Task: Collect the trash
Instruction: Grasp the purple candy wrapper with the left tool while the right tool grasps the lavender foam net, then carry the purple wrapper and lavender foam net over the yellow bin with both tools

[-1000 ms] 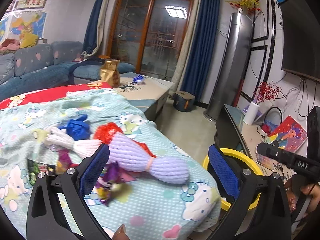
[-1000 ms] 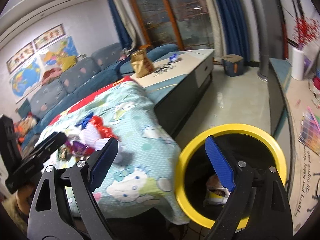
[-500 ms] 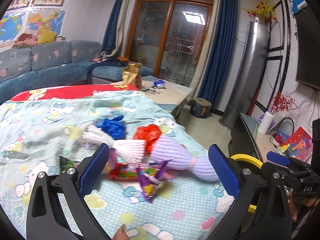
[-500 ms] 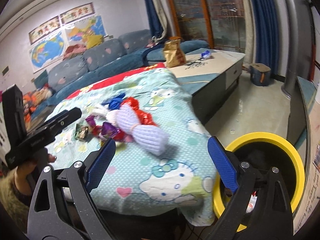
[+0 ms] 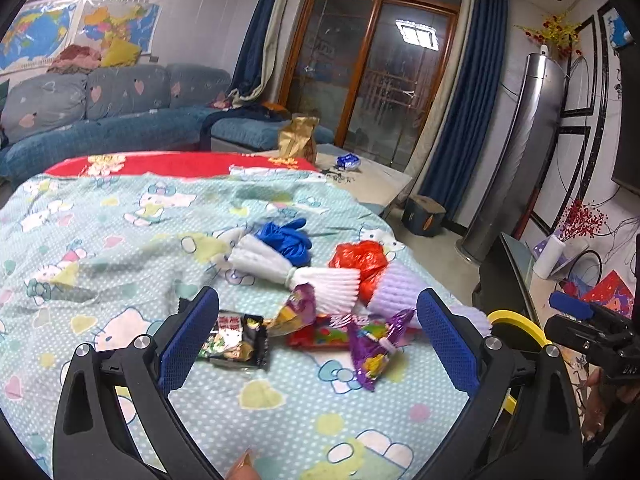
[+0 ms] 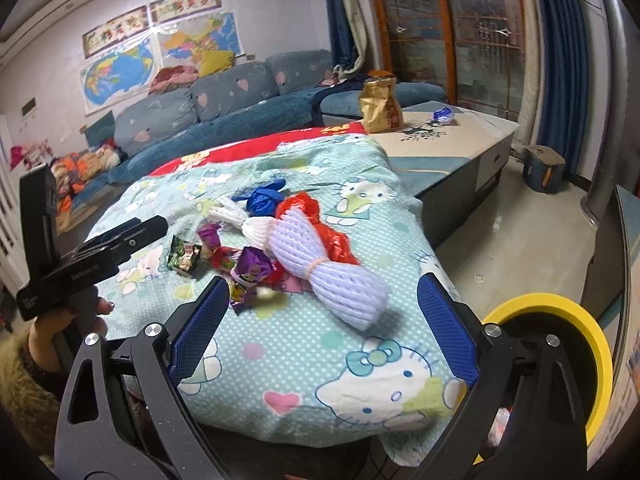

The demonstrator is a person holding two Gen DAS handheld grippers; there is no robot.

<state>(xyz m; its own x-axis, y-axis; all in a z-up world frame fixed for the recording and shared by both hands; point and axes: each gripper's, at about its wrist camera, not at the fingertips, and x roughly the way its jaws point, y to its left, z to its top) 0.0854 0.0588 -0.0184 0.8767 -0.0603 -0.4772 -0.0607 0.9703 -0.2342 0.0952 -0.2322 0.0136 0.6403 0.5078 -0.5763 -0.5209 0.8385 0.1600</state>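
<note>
Trash lies on a Hello Kitty blanket [image 5: 100, 216]: a dark snack wrapper [image 5: 236, 340], a red wrapper [image 5: 324, 332], a purple wrapper [image 5: 372, 344], white foam netting [image 5: 304, 272], purple foam netting [image 6: 332, 268], a red plastic bag [image 5: 362, 258] and a blue glove [image 5: 288, 236]. My left gripper [image 5: 316, 340] is open and empty, just above the wrappers. My right gripper [image 6: 322, 328] is open and empty, near the purple netting. A yellow-rimmed bin [image 6: 560, 344] stands on the floor at the right.
A coffee table [image 6: 448, 140] beyond the blanket holds a gold bag [image 6: 380, 104] and a blue wrapper [image 6: 443, 114]. A blue sofa [image 5: 100, 120] lines the far wall. A TV stand [image 5: 516, 264] is on the right. Bare floor [image 6: 520, 240] lies between.
Both grippers swung left, away from the bin and toward the trash pile. The left one now hangs over the wrappers; the right one faces the purple netting. Both stayed open.
</note>
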